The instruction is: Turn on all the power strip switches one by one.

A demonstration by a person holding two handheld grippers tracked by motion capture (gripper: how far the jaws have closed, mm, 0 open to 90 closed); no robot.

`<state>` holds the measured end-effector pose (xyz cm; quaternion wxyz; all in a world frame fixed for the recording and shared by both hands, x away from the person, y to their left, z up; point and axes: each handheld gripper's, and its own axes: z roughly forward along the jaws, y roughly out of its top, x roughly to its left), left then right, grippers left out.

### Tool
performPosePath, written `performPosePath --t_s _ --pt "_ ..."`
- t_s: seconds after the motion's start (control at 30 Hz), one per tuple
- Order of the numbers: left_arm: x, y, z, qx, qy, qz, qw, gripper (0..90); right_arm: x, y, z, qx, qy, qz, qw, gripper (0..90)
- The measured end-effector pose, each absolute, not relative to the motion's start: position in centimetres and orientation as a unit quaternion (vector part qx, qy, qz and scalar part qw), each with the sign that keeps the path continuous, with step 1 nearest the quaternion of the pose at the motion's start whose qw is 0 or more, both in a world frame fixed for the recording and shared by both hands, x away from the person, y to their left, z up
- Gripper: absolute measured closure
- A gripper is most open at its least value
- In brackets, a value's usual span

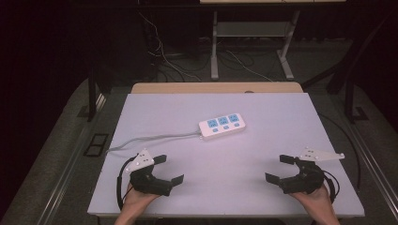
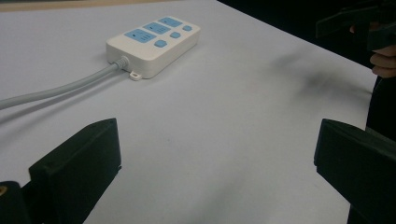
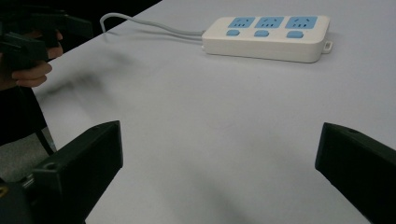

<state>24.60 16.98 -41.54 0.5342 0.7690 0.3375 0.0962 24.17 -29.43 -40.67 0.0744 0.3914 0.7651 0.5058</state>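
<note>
A white power strip [image 1: 222, 125] with three blue sockets and blue switches lies near the middle of the white table [image 1: 263, 108]; its grey cable [image 1: 150, 138] runs off to the left edge. The strip [image 2: 154, 43] lies ahead of the left jaws, and the strip [image 3: 267, 37] also lies ahead of the right jaws. My left gripper [image 1: 168, 169] rests near the front left, open, with nothing between its jaws. My right gripper [image 1: 279, 169] rests near the front right, open and empty, and both point inward toward each other.
A wooden strip [image 1: 216, 87] borders the table's far edge. Beyond it stand white table legs [image 1: 214, 47] and loose cables [image 1: 164, 56] on a dark floor. The opposite hand and its gripper [image 3: 28, 42] appear at the far left of the right gripper view.
</note>
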Motion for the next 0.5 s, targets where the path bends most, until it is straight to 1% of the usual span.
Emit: performPosePath --t_s 0.5 --pt "24.61 16.54 -41.59 0.779 0.33 0.088 0.525 0.0 24.2 -29.12 -41.17 0.388 0.772 0.499 0.064 0.6"
